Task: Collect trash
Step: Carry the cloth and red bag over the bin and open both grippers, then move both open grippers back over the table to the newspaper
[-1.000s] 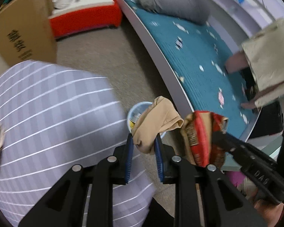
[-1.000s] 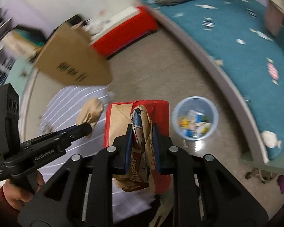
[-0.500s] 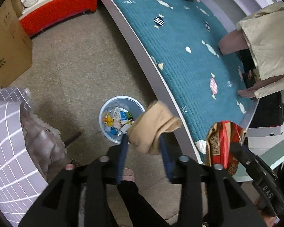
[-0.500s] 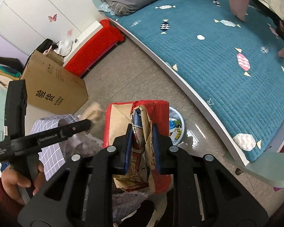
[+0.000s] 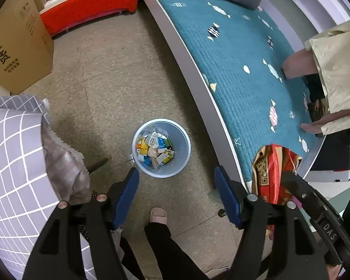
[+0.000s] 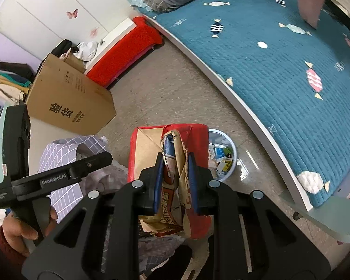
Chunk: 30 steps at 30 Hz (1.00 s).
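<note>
Left tool (image 5: 176, 184) opening, empty; right tool (image 6: 175, 175) clamps red paper bag (image 6: 170, 149).

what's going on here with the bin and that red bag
A person is collecting trash with a claw in each hand. The left claw hangs above the blue bin of wrappers, its jaws opening with nothing between them. The right claw grips a crumpled red and brown paper bag, not yet binned.

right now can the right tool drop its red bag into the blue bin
Probably yes. The right tool is shut on the red paper bag, and the blue bin stands open-topped on bare floor just beyond it, already part full, with nothing in between.
</note>
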Each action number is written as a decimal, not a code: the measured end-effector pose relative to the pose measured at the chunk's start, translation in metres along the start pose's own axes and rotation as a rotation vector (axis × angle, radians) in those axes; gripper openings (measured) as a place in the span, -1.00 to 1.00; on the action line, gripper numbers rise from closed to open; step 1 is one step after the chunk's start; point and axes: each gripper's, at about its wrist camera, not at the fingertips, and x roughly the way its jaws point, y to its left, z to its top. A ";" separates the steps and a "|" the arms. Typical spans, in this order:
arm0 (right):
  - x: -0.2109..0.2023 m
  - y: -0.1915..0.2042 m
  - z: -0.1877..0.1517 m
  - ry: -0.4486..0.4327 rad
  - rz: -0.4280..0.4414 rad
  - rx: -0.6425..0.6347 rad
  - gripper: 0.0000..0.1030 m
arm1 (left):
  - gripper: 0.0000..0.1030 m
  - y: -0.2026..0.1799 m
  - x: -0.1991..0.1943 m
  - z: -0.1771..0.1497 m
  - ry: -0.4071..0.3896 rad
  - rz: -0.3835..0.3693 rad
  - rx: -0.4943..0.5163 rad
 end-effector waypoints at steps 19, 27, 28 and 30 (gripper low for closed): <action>0.015 0.048 0.018 -0.049 -0.012 -0.088 0.14 | 0.28 0.055 -0.044 -0.019 -0.065 0.016 -0.096; 0.011 0.083 -0.001 -0.054 -0.001 -0.111 0.14 | 0.28 0.081 -0.063 -0.037 -0.094 0.004 -0.118; 0.011 0.087 -0.004 -0.053 0.003 -0.115 0.14 | 0.28 0.085 -0.065 -0.039 -0.097 0.004 -0.120; 0.011 0.103 -0.012 -0.050 0.014 -0.131 0.14 | 0.28 0.097 -0.073 -0.046 -0.108 0.003 -0.132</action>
